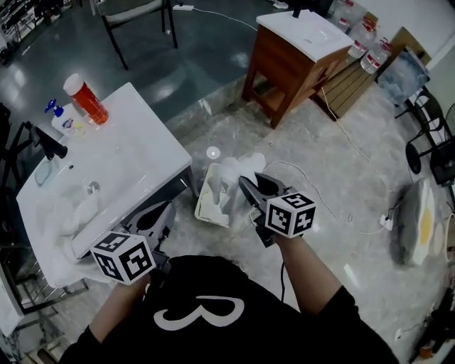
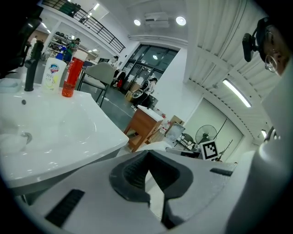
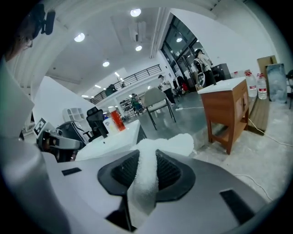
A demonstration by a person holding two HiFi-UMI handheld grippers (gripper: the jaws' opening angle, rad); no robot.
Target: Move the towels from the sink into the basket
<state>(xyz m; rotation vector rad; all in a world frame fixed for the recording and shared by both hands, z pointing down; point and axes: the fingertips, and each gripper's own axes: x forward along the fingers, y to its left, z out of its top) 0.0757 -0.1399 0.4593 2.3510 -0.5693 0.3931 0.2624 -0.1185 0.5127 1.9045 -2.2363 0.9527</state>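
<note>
A white sink (image 1: 135, 163) stands at the left, with white towels (image 1: 77, 217) lying crumpled in its basin. Just right of it, a white basket (image 1: 206, 202) sits on the floor. My right gripper (image 1: 247, 190) hovers over the basket, shut on a white towel (image 1: 238, 167). In the right gripper view the towel (image 3: 147, 183) runs up between the pads and bunches beyond the right gripper's (image 3: 149, 153) tips. By the sink's front edge my left gripper (image 1: 162, 213) is shut with nothing in it; in its own view the left gripper's (image 2: 147, 155) jaws meet beside the sink (image 2: 55, 132).
A red bottle (image 1: 87, 98), a soap dispenser (image 1: 67, 121) and a black faucet (image 1: 50, 142) stand at the sink's back. A wooden cabinet (image 1: 295, 60) is beyond the basket, a chair (image 1: 135, 18) farther off. A white cable (image 1: 334, 206) crosses the floor at the right.
</note>
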